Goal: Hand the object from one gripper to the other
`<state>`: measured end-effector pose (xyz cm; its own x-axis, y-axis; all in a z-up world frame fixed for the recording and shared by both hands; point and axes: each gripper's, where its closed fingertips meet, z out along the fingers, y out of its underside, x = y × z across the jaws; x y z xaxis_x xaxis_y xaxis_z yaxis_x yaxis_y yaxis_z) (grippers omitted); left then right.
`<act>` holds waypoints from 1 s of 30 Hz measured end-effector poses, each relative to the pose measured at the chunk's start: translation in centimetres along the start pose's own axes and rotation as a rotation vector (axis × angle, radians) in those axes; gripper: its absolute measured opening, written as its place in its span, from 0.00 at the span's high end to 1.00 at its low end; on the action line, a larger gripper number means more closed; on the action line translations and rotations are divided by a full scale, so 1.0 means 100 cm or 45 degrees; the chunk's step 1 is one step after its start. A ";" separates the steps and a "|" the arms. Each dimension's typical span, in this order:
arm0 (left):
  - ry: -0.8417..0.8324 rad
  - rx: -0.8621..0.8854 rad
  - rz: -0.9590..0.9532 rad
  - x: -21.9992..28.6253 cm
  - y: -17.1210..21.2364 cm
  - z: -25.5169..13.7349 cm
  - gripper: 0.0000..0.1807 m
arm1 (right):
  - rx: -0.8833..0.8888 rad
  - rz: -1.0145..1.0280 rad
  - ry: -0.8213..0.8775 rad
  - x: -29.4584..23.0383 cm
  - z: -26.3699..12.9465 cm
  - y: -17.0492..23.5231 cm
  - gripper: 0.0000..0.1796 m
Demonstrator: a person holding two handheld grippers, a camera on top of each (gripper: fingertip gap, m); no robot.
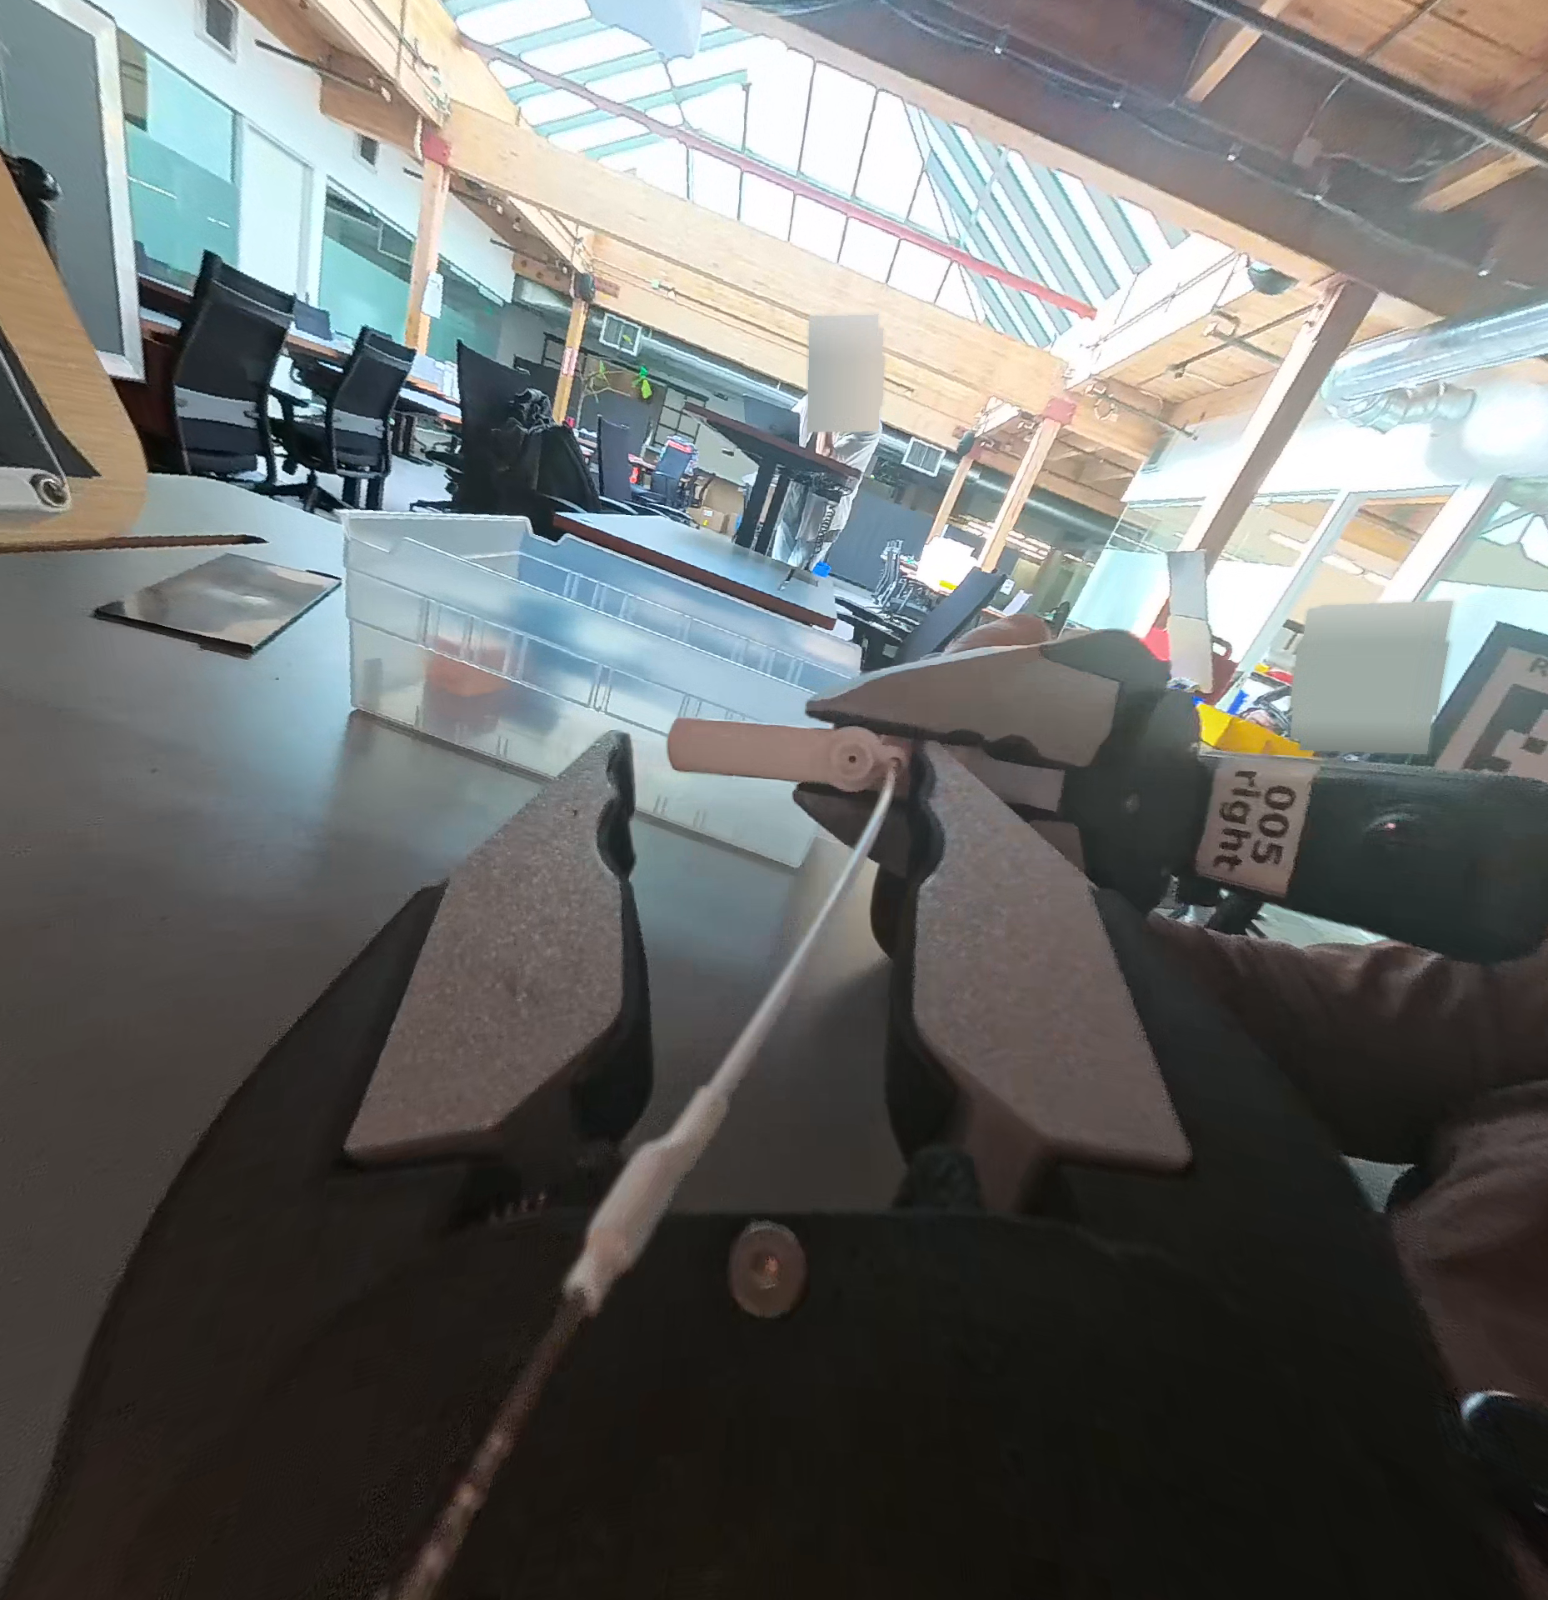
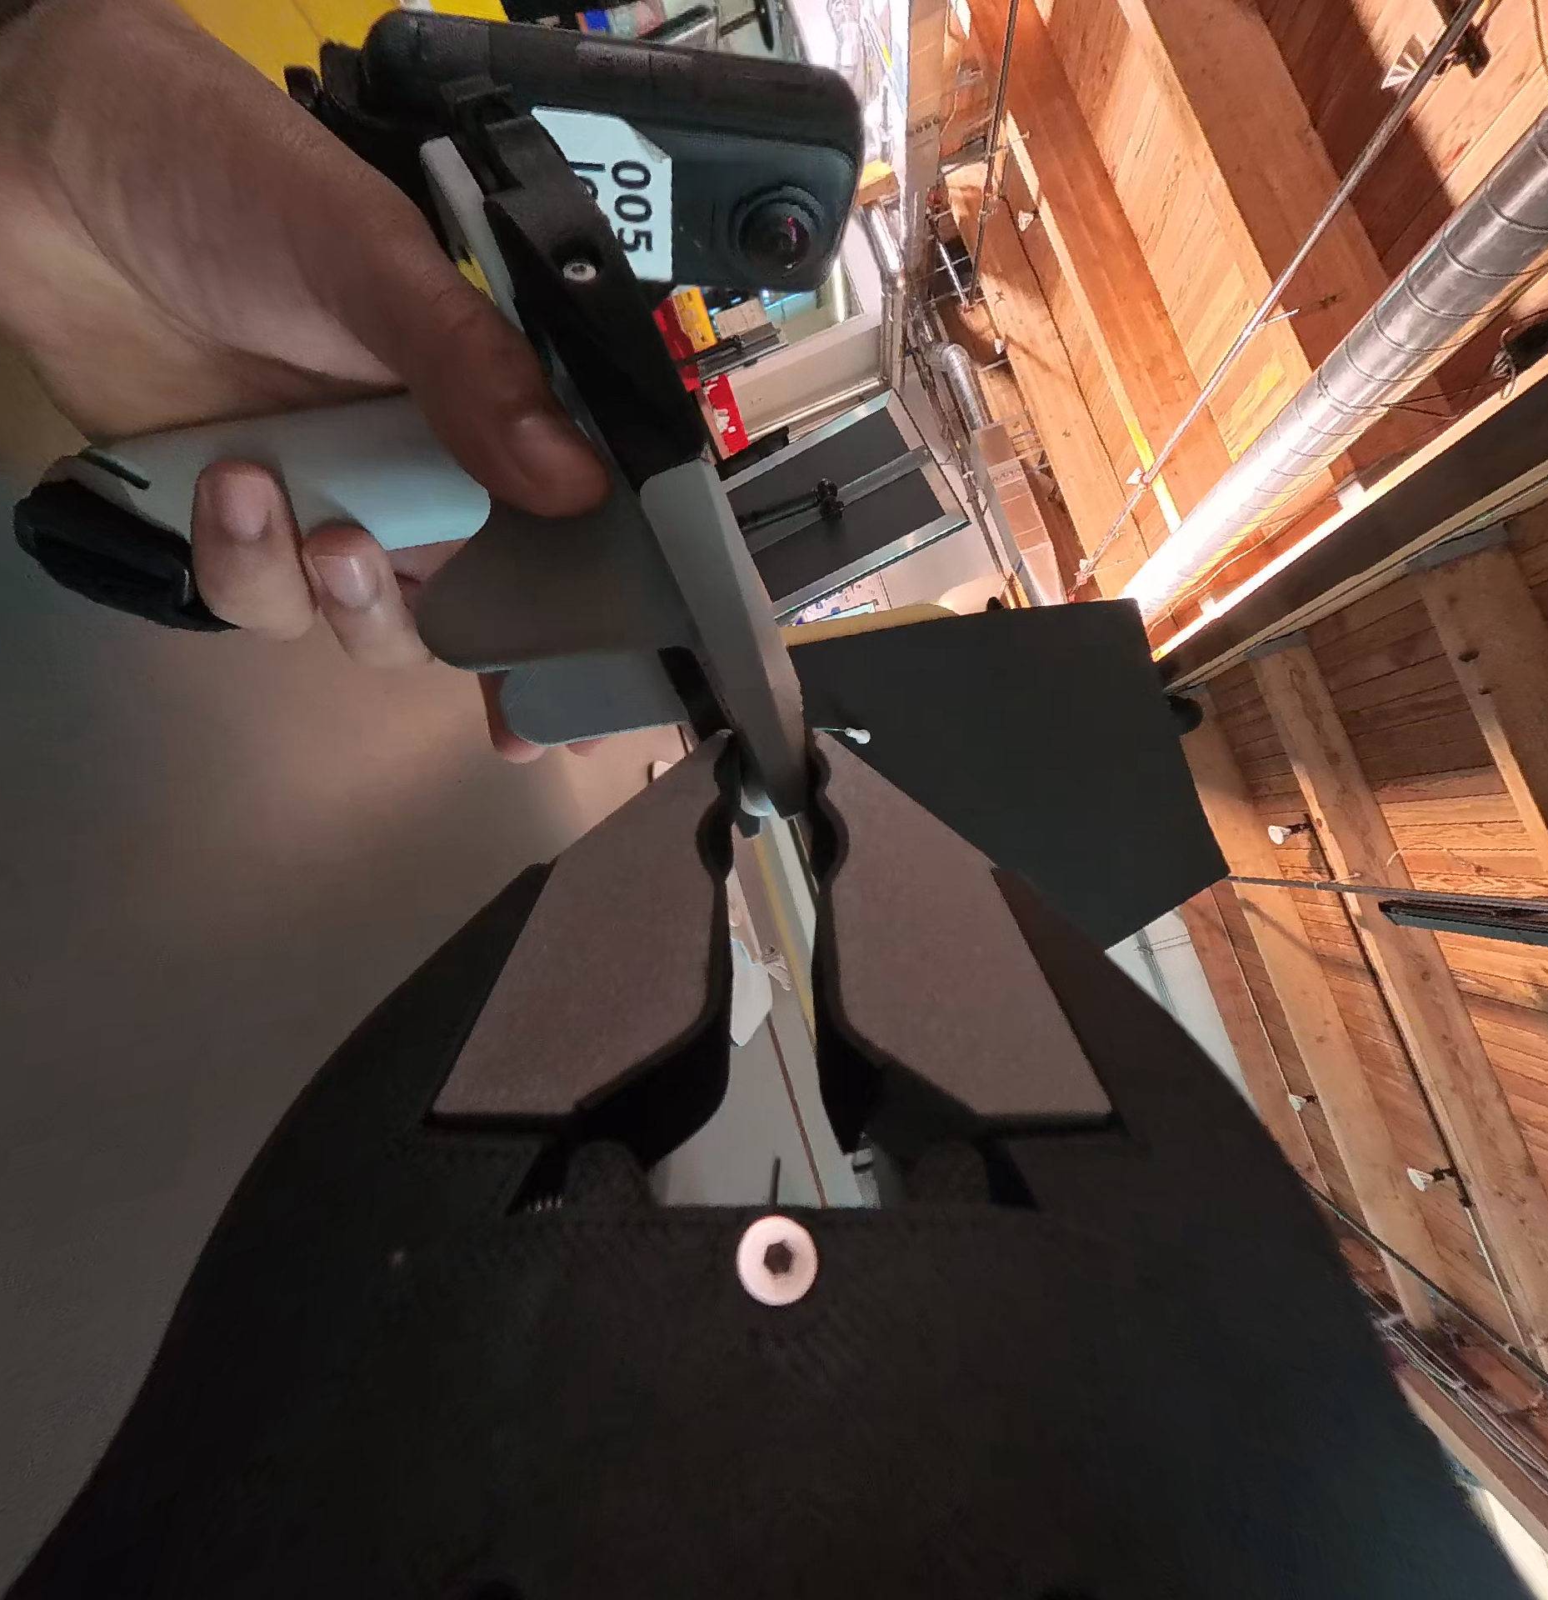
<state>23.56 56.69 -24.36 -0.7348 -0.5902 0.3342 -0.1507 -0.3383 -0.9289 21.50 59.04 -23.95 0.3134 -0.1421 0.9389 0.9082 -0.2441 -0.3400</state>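
Observation:
The object is a white plug with a thin white cable that hangs back toward the left wrist camera. My right gripper comes in from the right and is shut on the plug's right end. My left gripper is open. The plug lies across the gap between its tips, and its left fingertip stands clear of the plug. In the right wrist view my right gripper is nearly closed. The left gripper's grey finger reaches down between its tips, and a pale bit of the plug shows there.
A clear plastic bin stands on the dark table just beyond the grippers, with something orange inside. A flat dark square and a wooden board lie at the left. A hand holds the left gripper. Office chairs and a person stand far behind. Only a small space, under 4 cm, lies between the two pairs of fingers.

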 end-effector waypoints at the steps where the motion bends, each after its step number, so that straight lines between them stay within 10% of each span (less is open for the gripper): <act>1: 0.011 -0.002 0.022 0.002 0.000 0.000 0.70 | 0.001 0.010 -0.014 -0.001 0.000 0.001 0.95; 14: -0.266 -0.018 0.437 -0.015 -0.007 -0.004 0.72 | -0.039 0.186 -0.219 -0.013 -0.001 0.018 0.86; 22: -0.552 -0.157 1.239 -0.016 0.002 0.002 0.71 | -0.242 0.912 -0.396 0.007 -0.003 0.067 0.88; 24: -0.564 -0.164 1.300 -0.015 0.003 0.003 0.71 | -0.244 1.157 -0.484 0.005 0.000 0.060 0.78; 30: -0.642 -0.154 1.467 -0.014 -0.002 0.000 0.71 | -0.072 1.584 -0.647 -0.003 0.007 0.037 0.89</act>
<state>24.63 57.62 -24.66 -0.1506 -0.7198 -0.6777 0.3286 0.6100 -0.7210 25.01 58.88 -25.47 0.9943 0.0693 -0.0816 -0.0615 -0.2545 -0.9651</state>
